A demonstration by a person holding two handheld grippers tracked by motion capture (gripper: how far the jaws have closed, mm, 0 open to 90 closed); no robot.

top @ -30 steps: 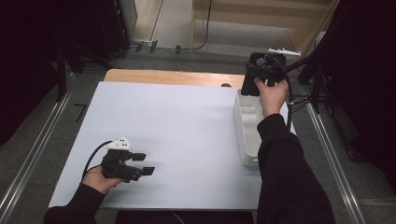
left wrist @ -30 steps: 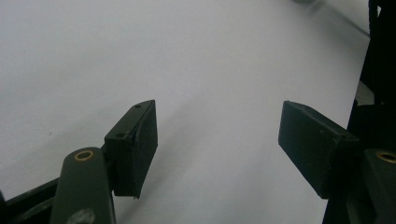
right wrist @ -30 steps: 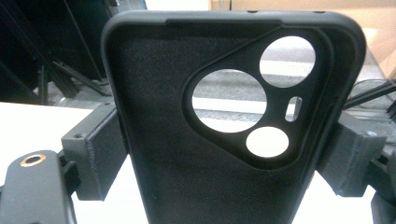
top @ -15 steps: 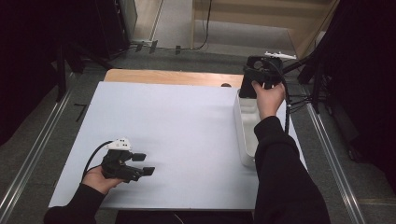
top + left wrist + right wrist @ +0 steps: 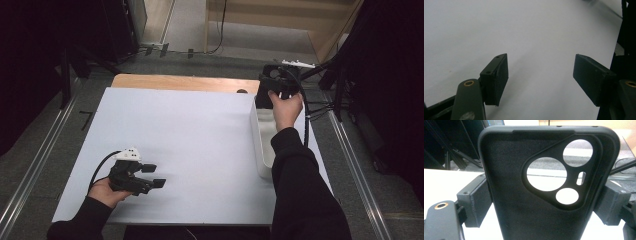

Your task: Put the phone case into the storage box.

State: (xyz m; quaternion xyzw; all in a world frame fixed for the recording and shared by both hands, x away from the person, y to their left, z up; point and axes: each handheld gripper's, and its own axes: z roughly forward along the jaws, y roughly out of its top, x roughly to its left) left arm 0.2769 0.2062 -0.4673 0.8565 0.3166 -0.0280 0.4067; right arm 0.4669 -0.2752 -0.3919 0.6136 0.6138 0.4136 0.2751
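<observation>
My right tool clamps the black phone case by its 2 long sides above the white bin; it looks light, flexible, easily squeezed. My left tool gapes empty.

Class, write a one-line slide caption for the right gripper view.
Right hand-held gripper clamps a black phone case upright, its inner side and camera cut-outs facing the lens.

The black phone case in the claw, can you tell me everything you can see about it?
The phone case is black and matte, soft like rubber, with a fuzzy-looking inside facing the camera. Near its top sit three round holes and one small slot for a phone's cameras. It stands upright, empty, squeezed on both sides by the right claw. In the high view it is held up over the far end of the white bin.
</observation>
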